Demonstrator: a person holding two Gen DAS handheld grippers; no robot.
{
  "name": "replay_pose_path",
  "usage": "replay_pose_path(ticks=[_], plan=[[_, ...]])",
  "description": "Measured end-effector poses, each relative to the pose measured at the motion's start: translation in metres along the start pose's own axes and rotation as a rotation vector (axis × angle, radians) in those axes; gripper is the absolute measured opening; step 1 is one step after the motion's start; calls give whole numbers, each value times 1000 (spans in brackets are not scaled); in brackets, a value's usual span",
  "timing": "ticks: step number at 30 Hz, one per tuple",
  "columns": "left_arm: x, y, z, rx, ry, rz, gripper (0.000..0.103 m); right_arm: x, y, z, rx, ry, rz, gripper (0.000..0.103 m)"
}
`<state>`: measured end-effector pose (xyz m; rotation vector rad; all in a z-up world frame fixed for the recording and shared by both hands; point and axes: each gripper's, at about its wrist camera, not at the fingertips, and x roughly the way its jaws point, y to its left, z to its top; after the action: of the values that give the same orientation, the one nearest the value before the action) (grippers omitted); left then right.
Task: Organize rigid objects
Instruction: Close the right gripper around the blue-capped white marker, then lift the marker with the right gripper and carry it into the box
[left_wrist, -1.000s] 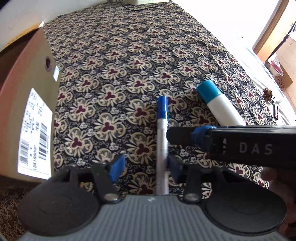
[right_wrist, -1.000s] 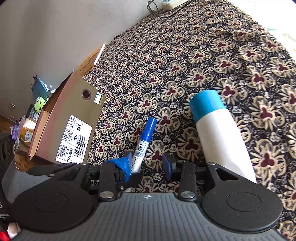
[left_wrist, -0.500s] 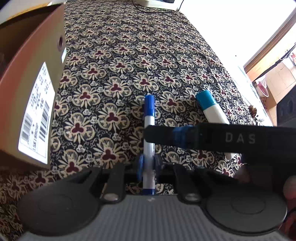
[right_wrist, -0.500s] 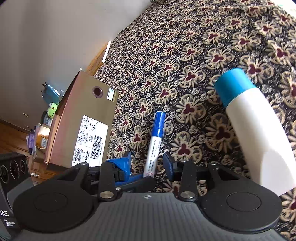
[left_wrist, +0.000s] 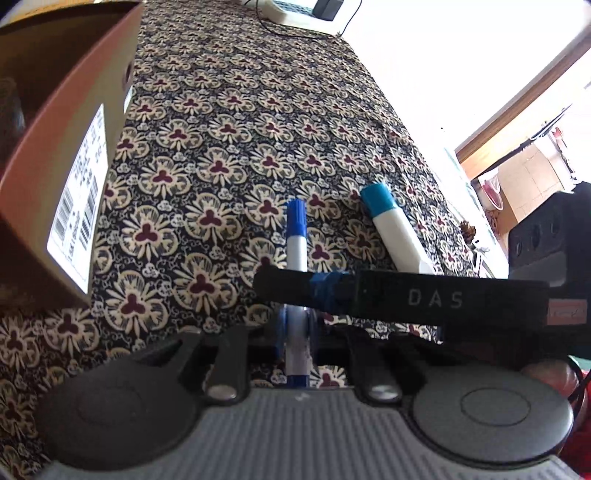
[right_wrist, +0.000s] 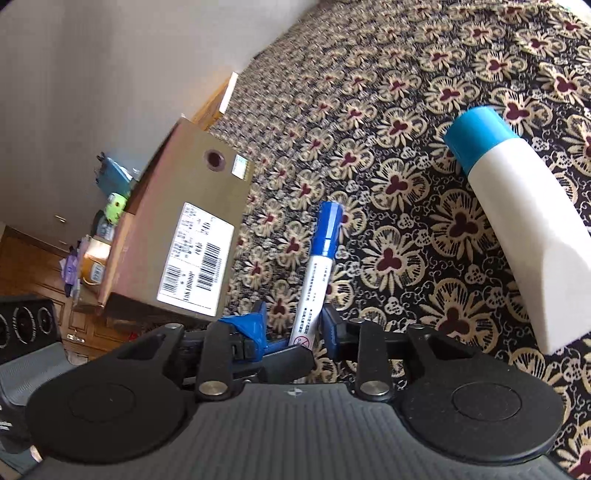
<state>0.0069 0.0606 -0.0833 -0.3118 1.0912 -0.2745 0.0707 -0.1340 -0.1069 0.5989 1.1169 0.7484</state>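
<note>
Left view marker: my left gripper (left_wrist: 295, 332) is squeezed tight on the marker (left_wrist: 296, 254), which has a white body and a blue cap pointing away from me.
Left view tube: the white tube (left_wrist: 397, 236) with the blue cap lies on the flowery cloth (left_wrist: 229, 122), just to the right of the marker.
Left view box: the brown box (left_wrist: 70, 147) with the barcode sticker stands on the left, apart from the marker.
Left view other tool: a finger of my right gripper (left_wrist: 325, 290) crosses in front of the marker.
Right view gripper: my right gripper (right_wrist: 293, 323) has its fingers spread wide and holds nothing; the marker (right_wrist: 317, 266) shows in the gap between them.
Right view tube: the tube (right_wrist: 517, 214) lies on the cloth (right_wrist: 369, 92) to the right.
Right view box: the box (right_wrist: 184, 229) stands to the left of the marker.
</note>
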Motion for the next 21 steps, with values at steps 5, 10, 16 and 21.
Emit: replay_pose_path(ticks=[5,10,16,21], plan=[[-19,-6,-3,39,-51,-15,8,-10,21,-2,-59,-34,23,5],[-43,-7,-5,75,-104,-15,8,-10,56,2,-131,-54,35,4],[-81,6,12,109,-182,-35,8,-7,105,17,-174,-121,50,4],[-126,30,36,155,-258,-50,7,15,145,32,-189,-153,84,4]])
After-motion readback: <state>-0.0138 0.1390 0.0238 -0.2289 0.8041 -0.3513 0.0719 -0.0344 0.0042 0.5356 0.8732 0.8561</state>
